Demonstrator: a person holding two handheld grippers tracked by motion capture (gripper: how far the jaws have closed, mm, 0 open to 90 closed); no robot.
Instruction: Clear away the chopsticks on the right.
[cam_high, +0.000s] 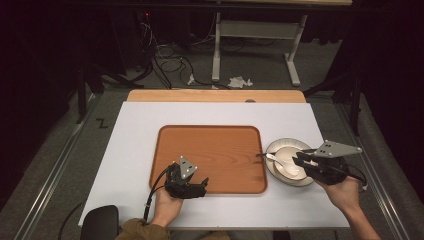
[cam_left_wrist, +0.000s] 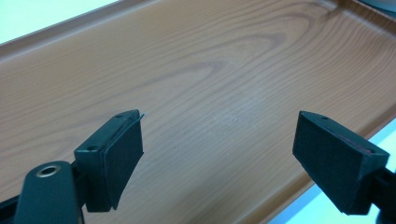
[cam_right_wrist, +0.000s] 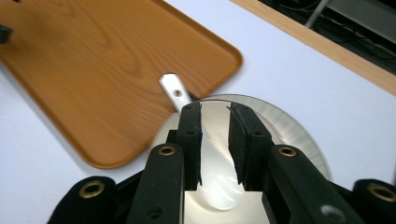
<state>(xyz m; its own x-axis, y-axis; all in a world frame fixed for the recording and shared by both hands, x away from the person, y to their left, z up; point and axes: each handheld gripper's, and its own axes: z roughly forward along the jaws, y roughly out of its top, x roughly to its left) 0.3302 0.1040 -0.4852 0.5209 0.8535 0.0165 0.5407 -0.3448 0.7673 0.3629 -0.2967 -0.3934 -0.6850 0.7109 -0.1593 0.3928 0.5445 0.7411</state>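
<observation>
My right gripper (cam_high: 301, 161), matte black with brass-ringed screws, sits at the right of the high view over a round white glazed bowl (cam_high: 289, 162). Its jaws are drawn narrow about the bowl's near rim; I cannot tell whether the pads press it. A polished steel spoon (cam_high: 274, 159) lies in the bowl, handle toward the rounded-rectangle wood-grain tray (cam_high: 210, 155) at centre. My left gripper (cam_high: 199, 186), lower centre, stands spread wide above the tray's smooth floor.

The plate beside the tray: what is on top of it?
A white bowl sits on the plate, with a spoon in it. The right gripper covers the bowl's near side.
</observation>
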